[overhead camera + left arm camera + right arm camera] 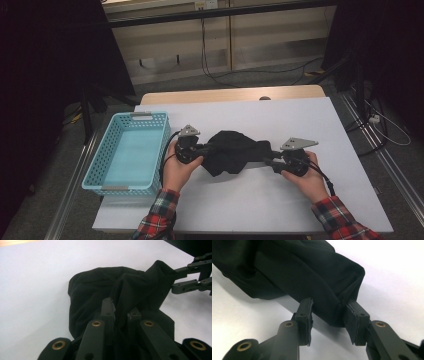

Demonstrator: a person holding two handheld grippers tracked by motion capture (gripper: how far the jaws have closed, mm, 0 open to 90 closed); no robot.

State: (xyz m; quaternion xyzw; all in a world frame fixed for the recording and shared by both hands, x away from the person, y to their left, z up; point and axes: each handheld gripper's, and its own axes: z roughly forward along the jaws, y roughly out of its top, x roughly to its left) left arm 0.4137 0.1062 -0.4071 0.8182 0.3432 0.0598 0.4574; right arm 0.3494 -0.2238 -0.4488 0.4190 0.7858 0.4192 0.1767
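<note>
Black cloth point(234, 151) lies bunched at table centre, long axis running 9 to 3 o'clock between the two tools. Left gripper point(209, 148) at the cloth's 9 o'clock end, jaws nearly together and clamped on a fold point(120, 315). Right gripper point(267, 156) at the 3 o'clock end; its jaws straddle the cloth's corner point(332, 307), one pad touching, the other just clear, so no firm pinch yet. Blue basket point(107, 175) sits at 9 o'clock, nearer the left hand point(177, 170).

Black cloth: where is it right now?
In the high view the black cloth lies bunched mid-table on the white tabletop, between the left gripper and right gripper, just right of the blue basket.
</note>
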